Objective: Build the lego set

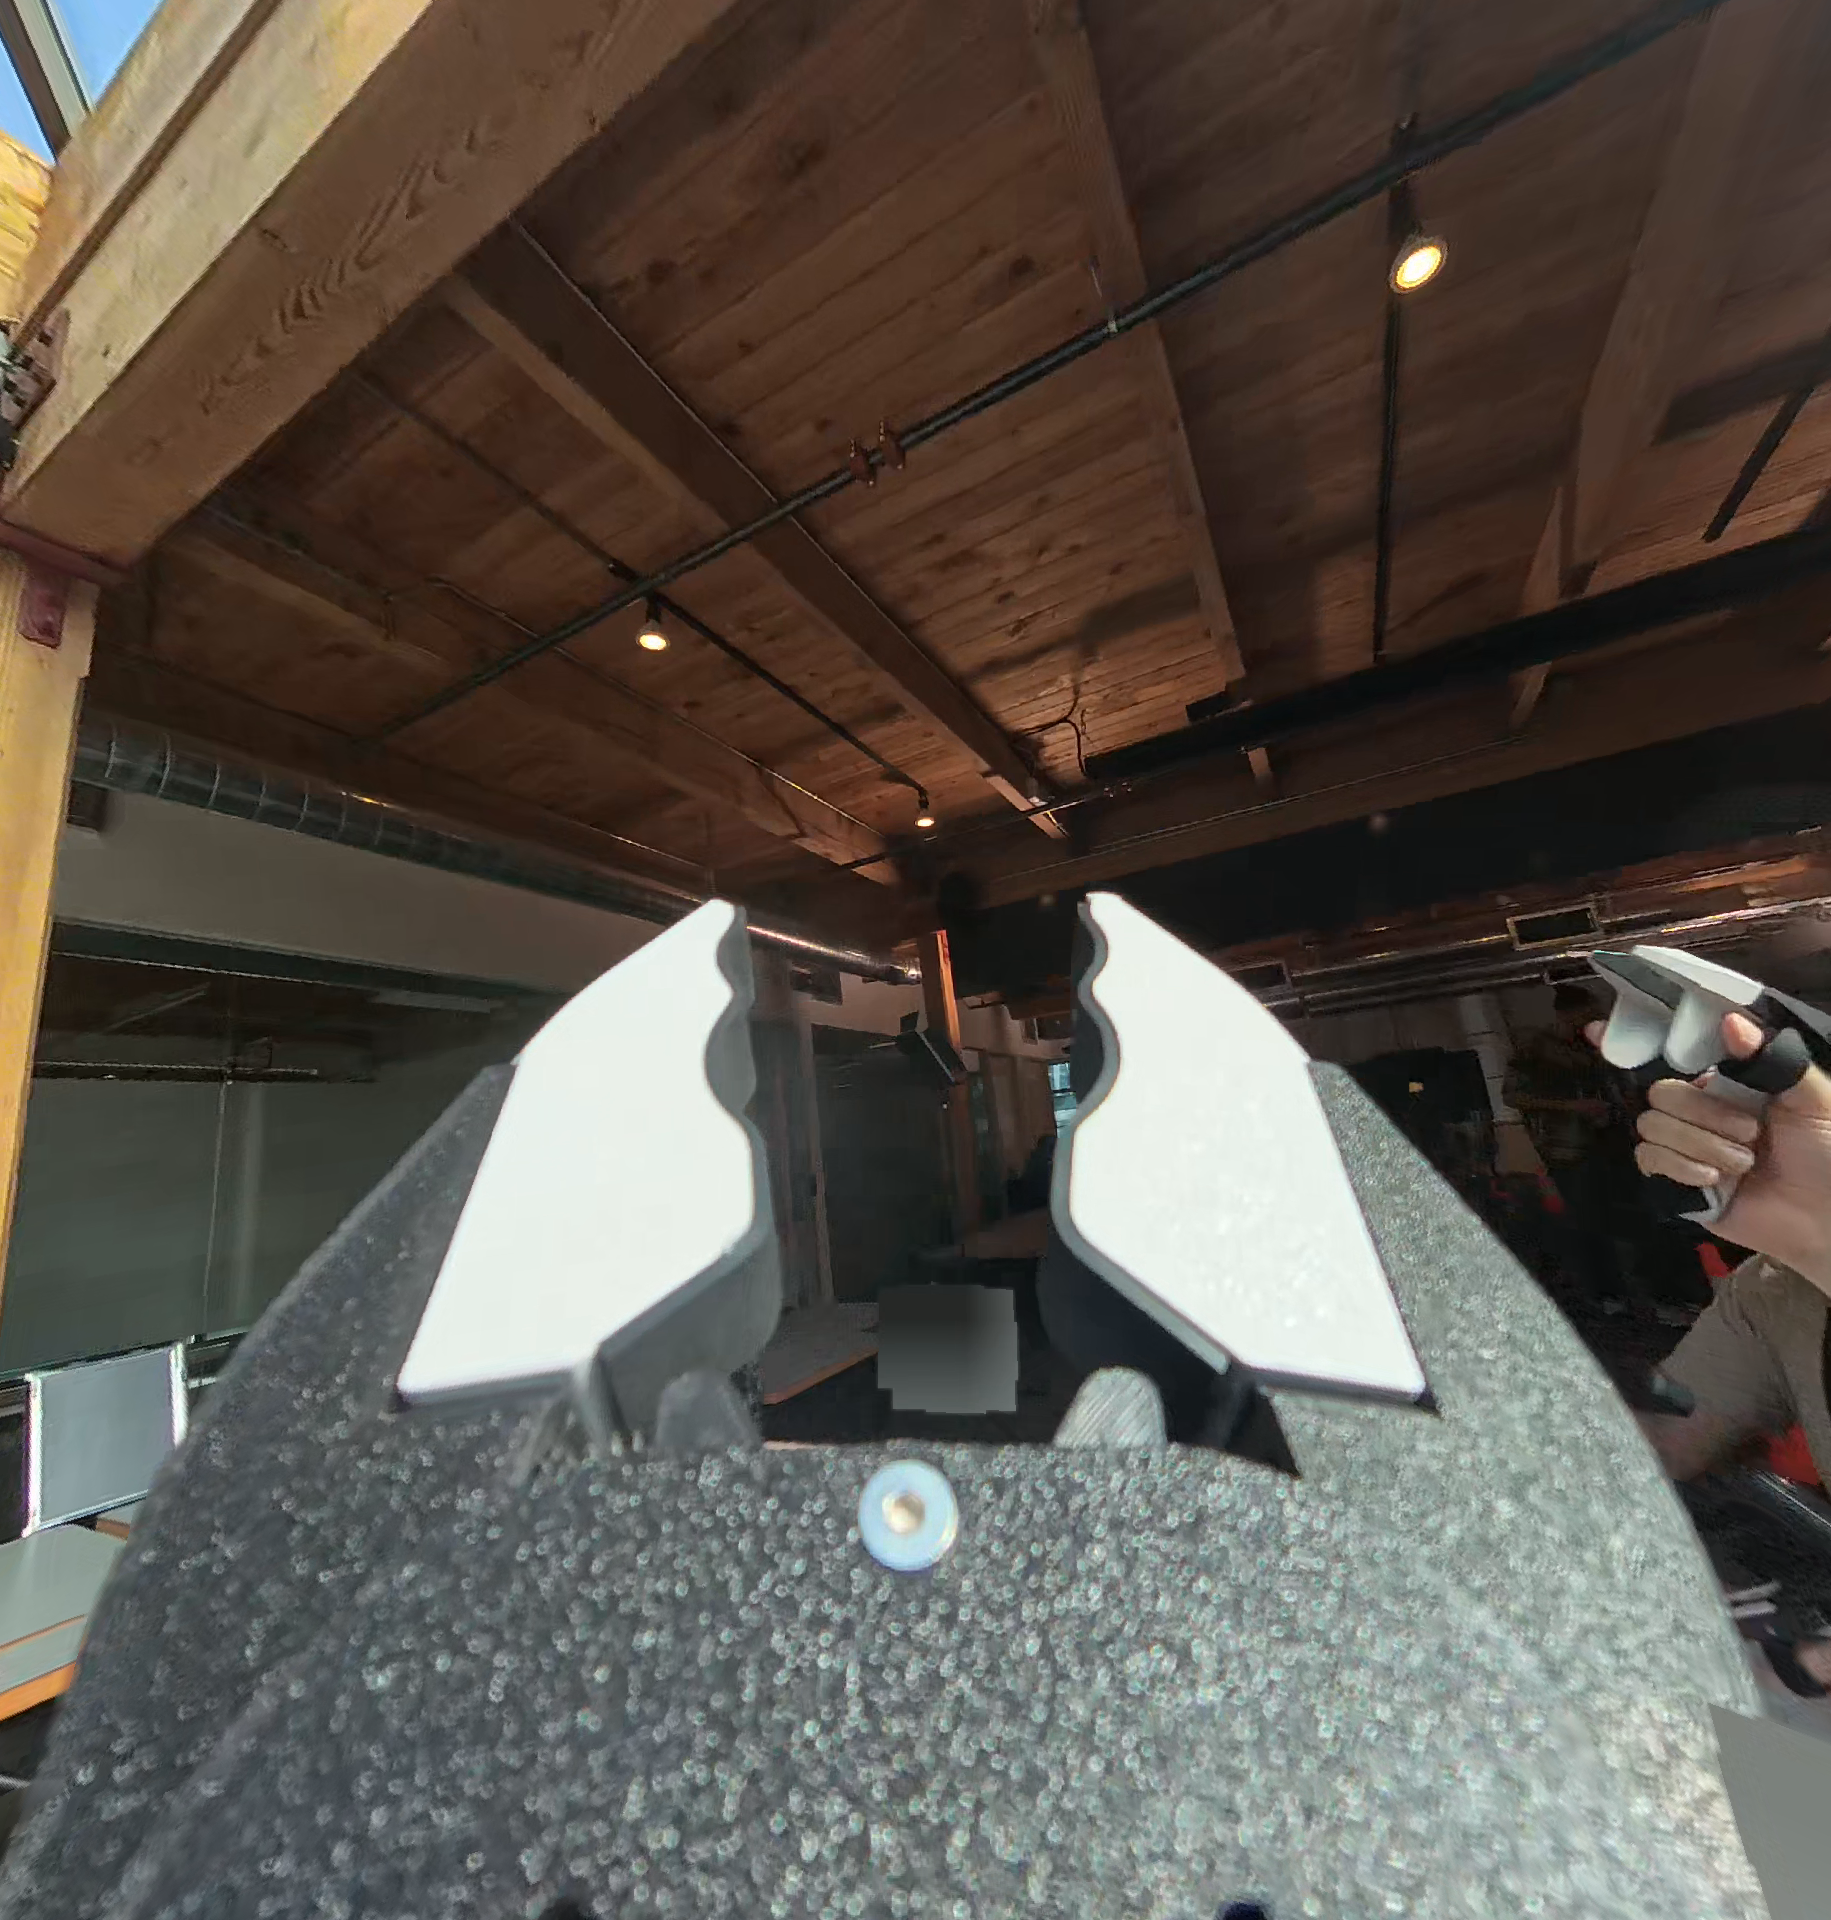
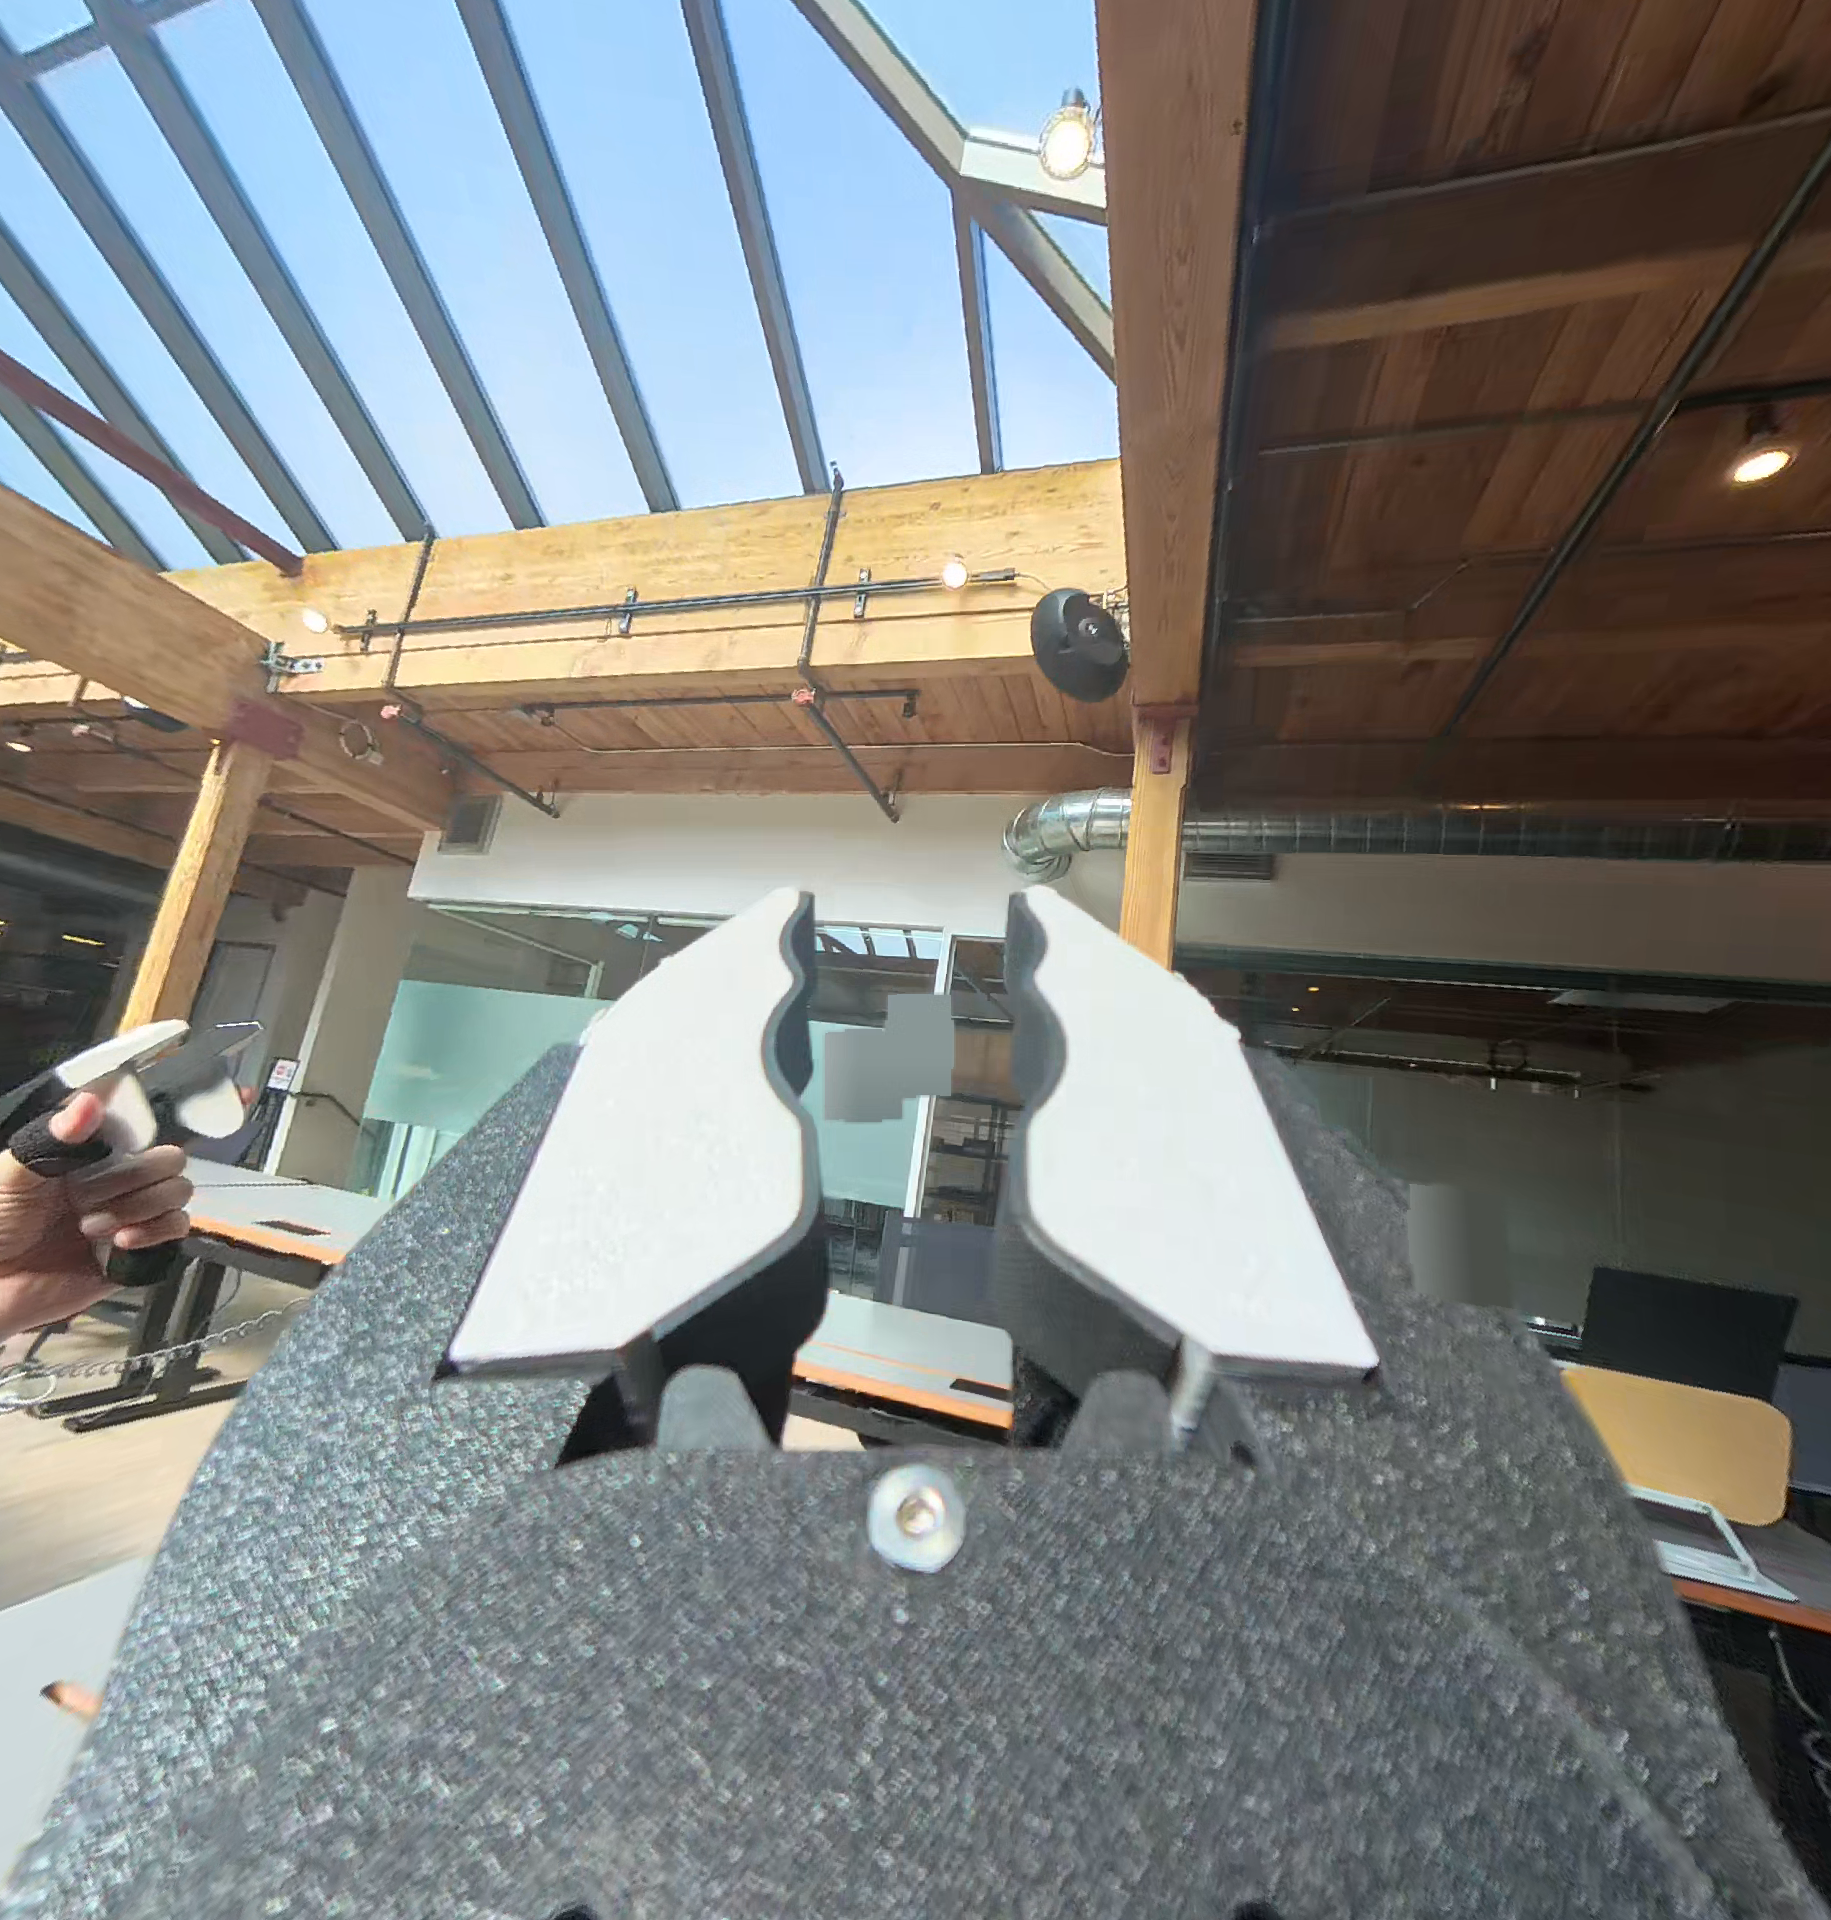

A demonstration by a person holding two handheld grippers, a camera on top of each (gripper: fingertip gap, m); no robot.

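No lego pieces are in either view. Both grippers point upward at the ceiling. My left gripper [image 1: 911, 914] is open and empty, its white fingers [image 1: 620, 1143] spread apart. My right gripper [image 2: 911, 904] is also open and empty, with a narrower gap between its white fingers [image 2: 672, 1143]. The right gripper shows at the right edge of the left wrist view [image 1: 1659, 997], held in a hand. The left gripper shows at the left edge of the right wrist view [image 2: 152, 1081], held in a hand.
Wooden ceiling beams [image 1: 267, 260] and a skylight [image 2: 475, 260] fill the upper parts. Desks [image 2: 267, 1216] and chairs [image 2: 1680, 1340] stand low in the background. A wooden post [image 1: 7, 935] is at the left.
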